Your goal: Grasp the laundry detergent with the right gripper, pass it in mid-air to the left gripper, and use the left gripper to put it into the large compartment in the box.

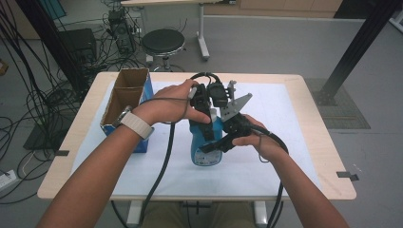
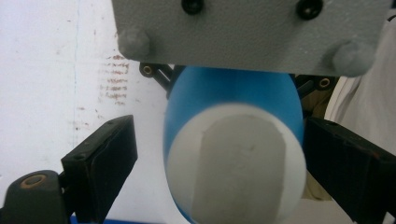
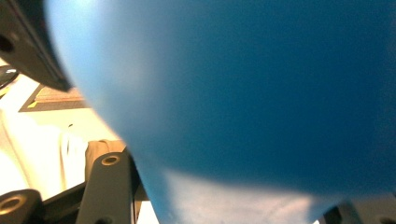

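White table mat | right gripper clamps blue bottle | left gripper fingers wide around cap

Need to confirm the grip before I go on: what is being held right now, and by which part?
The right gripper is shut on the blue bottle's body. The left gripper is open around the bottle's white cap end, with a gap at one jaw.
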`<state>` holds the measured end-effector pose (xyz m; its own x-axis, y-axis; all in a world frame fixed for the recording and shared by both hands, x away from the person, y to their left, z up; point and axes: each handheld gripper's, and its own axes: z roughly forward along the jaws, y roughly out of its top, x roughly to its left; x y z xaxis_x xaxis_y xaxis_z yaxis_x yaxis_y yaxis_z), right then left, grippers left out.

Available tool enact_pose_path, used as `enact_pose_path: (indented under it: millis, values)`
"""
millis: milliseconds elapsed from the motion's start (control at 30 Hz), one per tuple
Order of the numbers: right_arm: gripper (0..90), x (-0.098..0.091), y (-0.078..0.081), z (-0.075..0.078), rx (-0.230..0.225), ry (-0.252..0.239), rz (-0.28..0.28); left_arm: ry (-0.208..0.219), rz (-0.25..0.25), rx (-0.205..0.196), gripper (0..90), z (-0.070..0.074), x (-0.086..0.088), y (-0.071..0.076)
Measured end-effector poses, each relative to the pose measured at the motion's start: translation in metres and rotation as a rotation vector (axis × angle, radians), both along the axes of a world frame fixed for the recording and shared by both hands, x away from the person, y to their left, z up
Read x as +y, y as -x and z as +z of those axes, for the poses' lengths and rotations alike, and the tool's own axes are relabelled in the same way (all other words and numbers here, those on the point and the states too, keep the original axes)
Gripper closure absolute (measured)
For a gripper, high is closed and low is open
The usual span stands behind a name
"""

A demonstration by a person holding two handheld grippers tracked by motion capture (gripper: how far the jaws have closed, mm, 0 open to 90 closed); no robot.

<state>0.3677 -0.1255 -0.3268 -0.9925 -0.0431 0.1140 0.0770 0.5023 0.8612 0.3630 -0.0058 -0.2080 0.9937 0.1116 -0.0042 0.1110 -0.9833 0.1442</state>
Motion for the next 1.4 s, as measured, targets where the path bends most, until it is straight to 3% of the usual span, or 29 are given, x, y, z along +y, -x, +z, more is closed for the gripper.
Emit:
enact_pose_path:
  millis: [1400]
  values:
    - [43.3, 0.0033, 0.0029, 0.0049, 0.009, -0.010, 0.018, -0.024, -0.027, 0.017, 22.8, -0.0090, -0.0035, 0.0018]
